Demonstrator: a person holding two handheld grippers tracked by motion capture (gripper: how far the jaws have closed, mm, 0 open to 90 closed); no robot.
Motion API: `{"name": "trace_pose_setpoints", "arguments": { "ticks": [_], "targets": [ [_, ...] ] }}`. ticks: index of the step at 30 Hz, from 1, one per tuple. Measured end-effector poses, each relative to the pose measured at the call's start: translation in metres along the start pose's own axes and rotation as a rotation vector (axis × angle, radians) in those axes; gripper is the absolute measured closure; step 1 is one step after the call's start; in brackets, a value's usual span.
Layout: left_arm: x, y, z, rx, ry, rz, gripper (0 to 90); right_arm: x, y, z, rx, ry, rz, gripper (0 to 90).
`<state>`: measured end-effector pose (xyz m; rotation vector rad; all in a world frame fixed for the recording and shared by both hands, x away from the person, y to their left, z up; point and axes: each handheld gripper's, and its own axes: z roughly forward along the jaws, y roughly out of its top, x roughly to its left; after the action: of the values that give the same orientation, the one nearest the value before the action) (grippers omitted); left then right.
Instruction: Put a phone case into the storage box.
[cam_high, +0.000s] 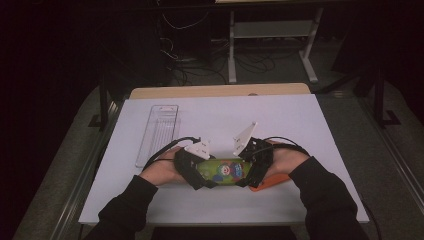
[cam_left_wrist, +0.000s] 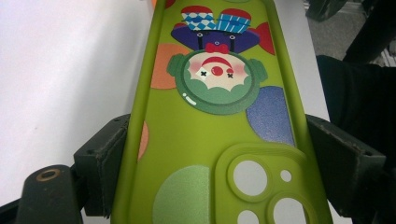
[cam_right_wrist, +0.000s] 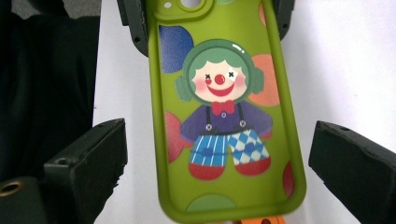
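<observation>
Green phone case (cam_left_wrist: 205, 140) sits closest to the lens in the left gripper view, camera-cutout end at 6 o'clock, clown print upside down toward 12. Left tool (cam_high: 192, 167) is clamped on it: both black pads press the case's long edges, at 9 and 3 o'clock of that view. Right tool (cam_high: 252, 162) has its jaws spread wide, pads standing clear of the case on both sides w/ the bottom end of the case between them, nothing gripped.

In the high view the case hangs between the two tools at approx 6 o'clock of the white counter (cam_high: 300, 120); can't tell if it rests on it or is held just above. Something orange (cam_high: 270, 182) peeks out under the right hand. Clear plastic tray (cam_high: 159, 132) lies at 10 o'clock, well apart.

Judgement: step in hand looks like a handover or re-grip at the case's free end. To do it well: keep the left clamp steady, bring the right tool's pads square onto the long edges, not the printed back, close evenly so the soft case doesn't bow or pop out.

Writing/brands: none readable. Only graphic is the clown w/ green hair, red nose, bow tie, checked trousers, plus coloured dots.
</observation>
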<state>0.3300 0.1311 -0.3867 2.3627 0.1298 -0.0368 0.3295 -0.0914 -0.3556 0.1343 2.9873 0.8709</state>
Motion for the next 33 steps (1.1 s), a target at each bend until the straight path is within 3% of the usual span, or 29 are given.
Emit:
{"name": "trace_pose_setpoints", "arguments": {
  "ticks": [3,9,15,19,24,26,29,33],
  "targets": [
    [0.001,-0.001,-0.002,-0.001,0.018,-0.013,15.6,-0.002,-0.003,-0.006,-0.025,-0.015,0.004,3.0],
    [0.006,-0.005,-0.011,-0.015,0.067,-0.058,15.6,-0.006,-0.013,-0.021,-0.094,-0.041,0.071,3.5],
    [0.009,-0.009,-0.018,-0.050,0.112,-0.134,15.6,-0.010,-0.025,-0.031,-0.148,-0.085,0.139,3.4],
    [0.011,-0.011,-0.020,-0.040,0.160,-0.167,15.6,-0.010,-0.035,-0.029,-0.143,-0.108,0.186,1.8],
    [0.014,-0.011,-0.021,-0.040,0.232,-0.222,15.6,-0.009,-0.046,-0.029,-0.164,-0.139,0.289,1.2],
    [0.015,-0.011,-0.022,-0.036,0.243,-0.234,15.6,-0.008,-0.050,-0.028,-0.179,-0.151,0.336,1.2],
    [0.014,-0.011,-0.021,-0.058,0.267,-0.271,15.6,-0.005,-0.054,-0.023,-0.196,-0.176,0.364,1.2],
    [0.015,-0.011,-0.023,-0.058,0.284,-0.281,15.6,-0.002,-0.060,-0.016,-0.235,-0.202,0.419,1.2]
  ]
}}
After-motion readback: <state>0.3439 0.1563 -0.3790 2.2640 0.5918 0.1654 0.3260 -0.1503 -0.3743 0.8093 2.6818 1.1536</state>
